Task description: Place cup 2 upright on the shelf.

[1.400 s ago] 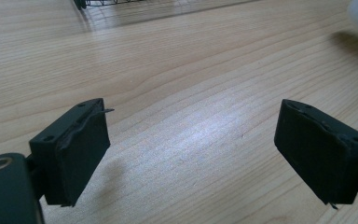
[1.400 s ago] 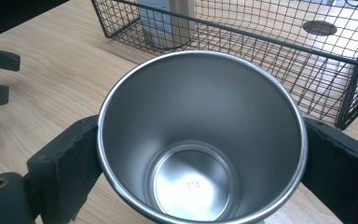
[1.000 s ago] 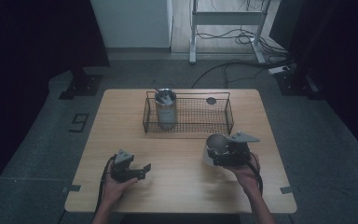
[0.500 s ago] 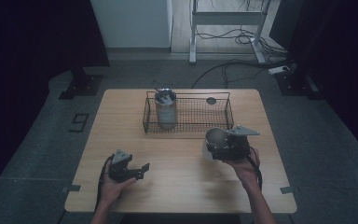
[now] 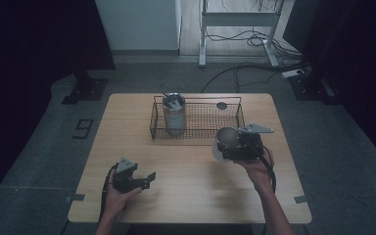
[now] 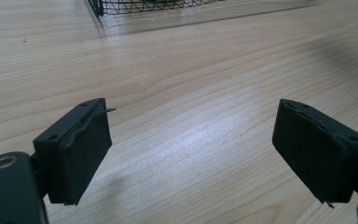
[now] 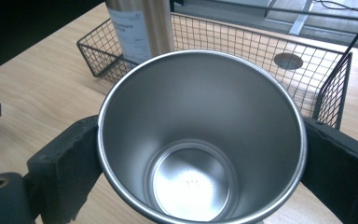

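Right gripper view: steel cup [image 7: 200,140] hides the inner faces of the fingers [image 7: 65,168] clamped on it, its lower rim runs off the bottom edge, and the tall steel canister [image 7: 142,30] in the wire basket [image 7: 335,93] is cut at the top, label print too small to read. Left gripper view: basket cropped to a sliver at the top edge, both fingers [image 6: 81,149] clipped by the bottom edge. High view: cup's outside mostly behind the right gripper [image 5: 223,148], the person's forearms cut at the bottom edge, dark disc [image 5: 222,105] at the basket's far side too small to identify.

Steel cup [image 5: 226,139] — higher, nearer basket [image 5: 198,128]
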The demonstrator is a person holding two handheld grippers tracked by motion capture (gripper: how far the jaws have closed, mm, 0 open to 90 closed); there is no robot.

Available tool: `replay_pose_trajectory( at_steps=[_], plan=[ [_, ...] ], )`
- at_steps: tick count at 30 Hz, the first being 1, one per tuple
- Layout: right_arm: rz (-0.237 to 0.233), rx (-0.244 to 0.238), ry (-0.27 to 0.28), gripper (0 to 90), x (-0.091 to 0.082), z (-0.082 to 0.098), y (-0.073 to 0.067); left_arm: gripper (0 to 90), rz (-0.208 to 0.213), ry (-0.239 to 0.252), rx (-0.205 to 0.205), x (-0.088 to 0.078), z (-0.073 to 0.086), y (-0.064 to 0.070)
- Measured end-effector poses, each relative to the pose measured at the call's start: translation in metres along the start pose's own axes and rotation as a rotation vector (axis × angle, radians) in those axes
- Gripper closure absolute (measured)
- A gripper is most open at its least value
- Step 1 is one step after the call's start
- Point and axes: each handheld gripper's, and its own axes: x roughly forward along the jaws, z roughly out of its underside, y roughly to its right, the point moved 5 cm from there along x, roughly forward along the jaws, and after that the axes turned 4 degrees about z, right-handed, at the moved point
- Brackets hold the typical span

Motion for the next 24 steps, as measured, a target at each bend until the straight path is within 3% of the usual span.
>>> replay_pose_trajectory(
  at_steps=[15, 21, 24],
  plan=[
    [0.011, 0.000, 0.019, 6.1, 0.003, -0.025, 0.006, 11.6, 0.007, -0.013, -0.004, 0.004, 0.001, 0.002],
    [0.023, 0.003, 0.020, 6.1, 0.006, -0.035, 0.009, 11.5, 0.024, -0.023, 0.018, 0.008, 0.001, 0.009],
    [0.031, 0.006, 0.019, 6.1, 0.008, -0.038, 0.011, 11.5, 0.006, -0.026, 0.036, 0.009, 0.000, 0.010]
  ],
)
